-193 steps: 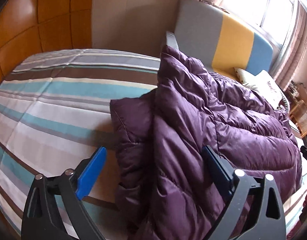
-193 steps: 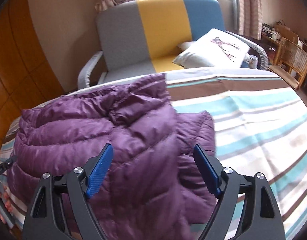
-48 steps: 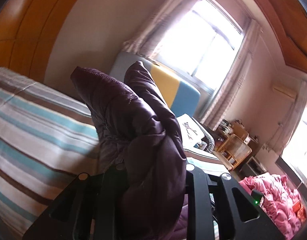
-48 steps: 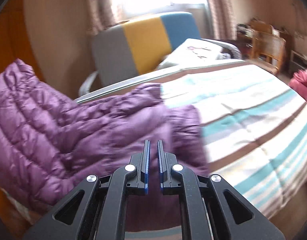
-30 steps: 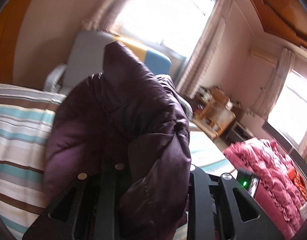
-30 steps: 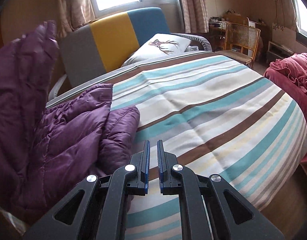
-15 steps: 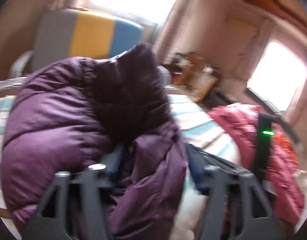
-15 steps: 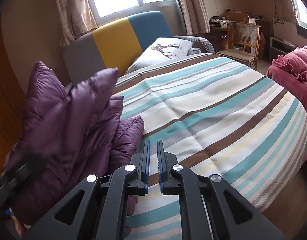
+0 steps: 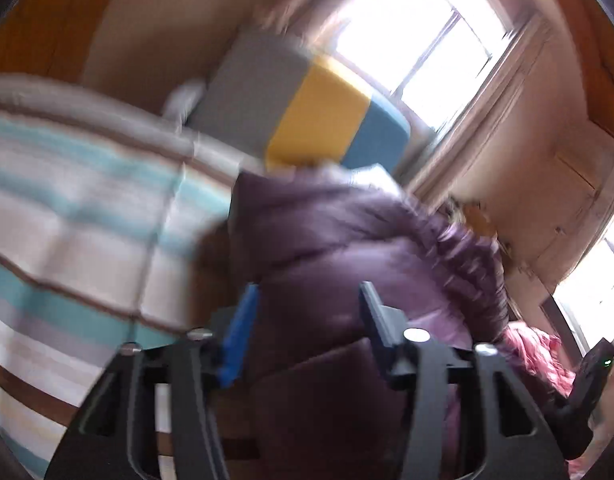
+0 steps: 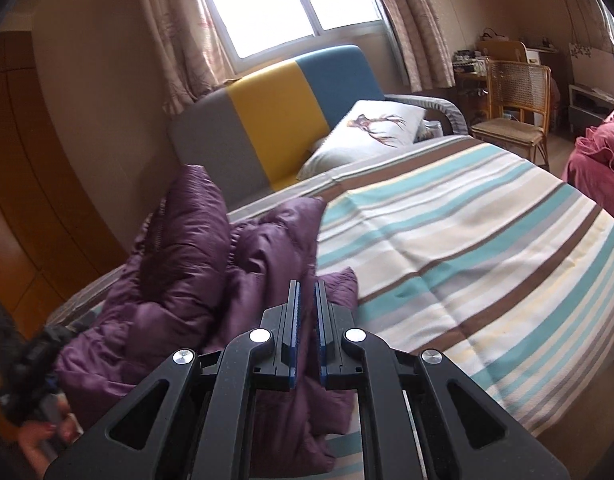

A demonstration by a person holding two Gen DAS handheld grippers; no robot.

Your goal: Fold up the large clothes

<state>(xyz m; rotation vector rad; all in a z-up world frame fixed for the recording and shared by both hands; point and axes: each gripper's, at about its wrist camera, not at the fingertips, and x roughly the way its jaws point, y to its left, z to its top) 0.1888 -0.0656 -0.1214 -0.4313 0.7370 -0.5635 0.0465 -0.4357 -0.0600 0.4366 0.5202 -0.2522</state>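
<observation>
A purple puffer jacket [image 10: 187,280] lies bunched at the left end of the striped bed [image 10: 467,240], one quilted part standing up. In the blurred left wrist view the jacket [image 9: 347,240] fills the space beyond my left gripper [image 9: 305,320]. Its jaws are closing with purple fabric showing between the blue pads [image 9: 239,332], and I see no pinch on it. My right gripper [image 10: 305,292] hovers over the jacket's right edge, shut with nothing between its fingers. The left gripper shows as a dark blur [image 10: 27,360] at the lower left, above a hand [image 10: 39,436].
A grey, yellow and blue sofa [image 10: 275,120] with a white printed cushion [image 10: 371,132] stands behind the bed under the window. A rattan chair [image 10: 515,100] and a pink blanket [image 10: 603,160] are to the right. Wooden panelling [image 10: 35,200] lines the left wall.
My left gripper has let the raised jacket fold go and dropped lower; the fabric now lies on the pile beyond its parted pads. The right gripper rose a little, still shut.
</observation>
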